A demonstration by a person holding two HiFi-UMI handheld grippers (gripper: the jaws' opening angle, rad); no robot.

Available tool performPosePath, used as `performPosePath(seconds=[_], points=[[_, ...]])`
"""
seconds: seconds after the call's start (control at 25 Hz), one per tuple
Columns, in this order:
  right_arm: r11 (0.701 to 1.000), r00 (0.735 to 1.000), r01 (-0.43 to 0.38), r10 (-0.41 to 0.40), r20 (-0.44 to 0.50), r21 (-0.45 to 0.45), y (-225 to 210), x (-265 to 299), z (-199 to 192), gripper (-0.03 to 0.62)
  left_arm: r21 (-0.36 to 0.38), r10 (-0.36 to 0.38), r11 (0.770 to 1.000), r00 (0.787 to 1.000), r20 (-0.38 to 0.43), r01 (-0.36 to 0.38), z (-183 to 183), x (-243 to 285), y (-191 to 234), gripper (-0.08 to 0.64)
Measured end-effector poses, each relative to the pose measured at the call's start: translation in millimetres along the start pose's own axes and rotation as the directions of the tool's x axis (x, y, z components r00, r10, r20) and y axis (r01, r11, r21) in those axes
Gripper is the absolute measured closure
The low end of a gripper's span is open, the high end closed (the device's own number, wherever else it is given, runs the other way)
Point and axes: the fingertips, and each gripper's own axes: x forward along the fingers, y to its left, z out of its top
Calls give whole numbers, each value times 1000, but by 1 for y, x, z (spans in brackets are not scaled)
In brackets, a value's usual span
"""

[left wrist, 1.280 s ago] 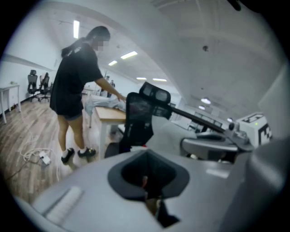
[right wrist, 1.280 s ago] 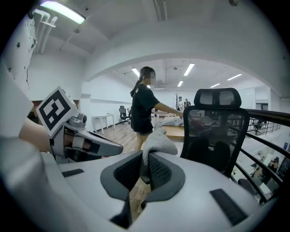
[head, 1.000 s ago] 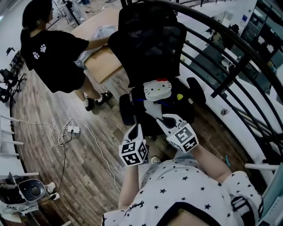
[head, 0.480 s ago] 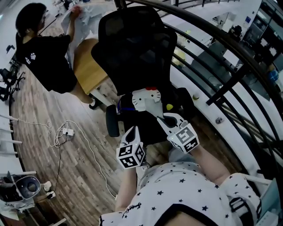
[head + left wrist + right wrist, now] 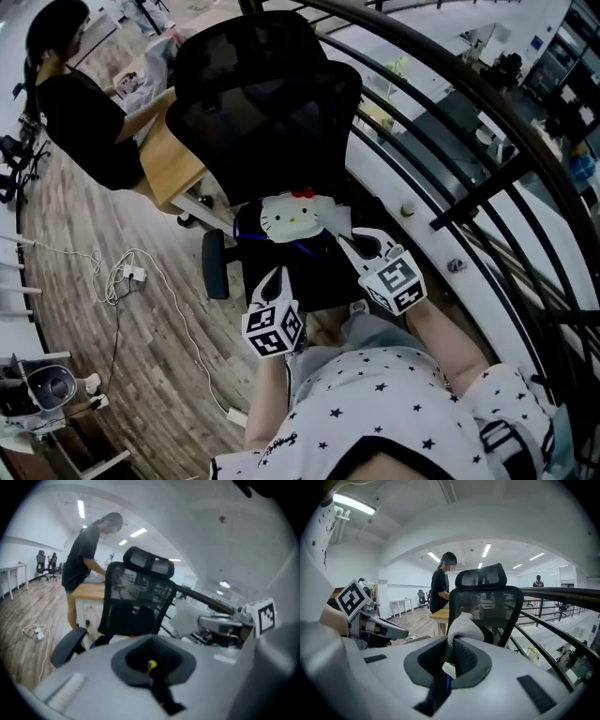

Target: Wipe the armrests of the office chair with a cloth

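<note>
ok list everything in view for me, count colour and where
chair: one, black, straight ahead beside the railing
armrest: one showing, black, chair's side nearest the cable
cat-face cushion: one, white, red bow, on the chair
cloth: one, white, clamped in the right tool
table: one, wooden top, behind the chair
person: one, black top, at the table
cable: one tangle, white, on the wood floor
railing: one, black, right of the chair
left tool: one, grey, shut, empty
right tool: one, grey, shut on the cloth
</note>
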Motion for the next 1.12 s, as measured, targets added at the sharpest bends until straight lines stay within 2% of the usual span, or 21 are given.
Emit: performPosePath(seconds=[0.4, 0.56, 0.92, 1.12], points=[[1000, 999, 19, -19, -35, 8, -89, 3, -25, 566, -58, 76, 995, 997, -22, -77, -8, 45, -23, 555], [1000, 997, 20, -22, -70, -18, -117, 7, -41, 566, -68, 93, 993, 995, -43, -96, -14, 62, -32, 555], [996, 986, 13, -27, -162, -85, -169, 42, -92, 565, -77, 75, 994, 994, -83, -82, -28, 98, -52, 555], [993, 969, 14, -41, -244, -114, -186, 61, -128, 566, -82, 51, 995, 994, -95, -59, -32, 111, -58, 555]])
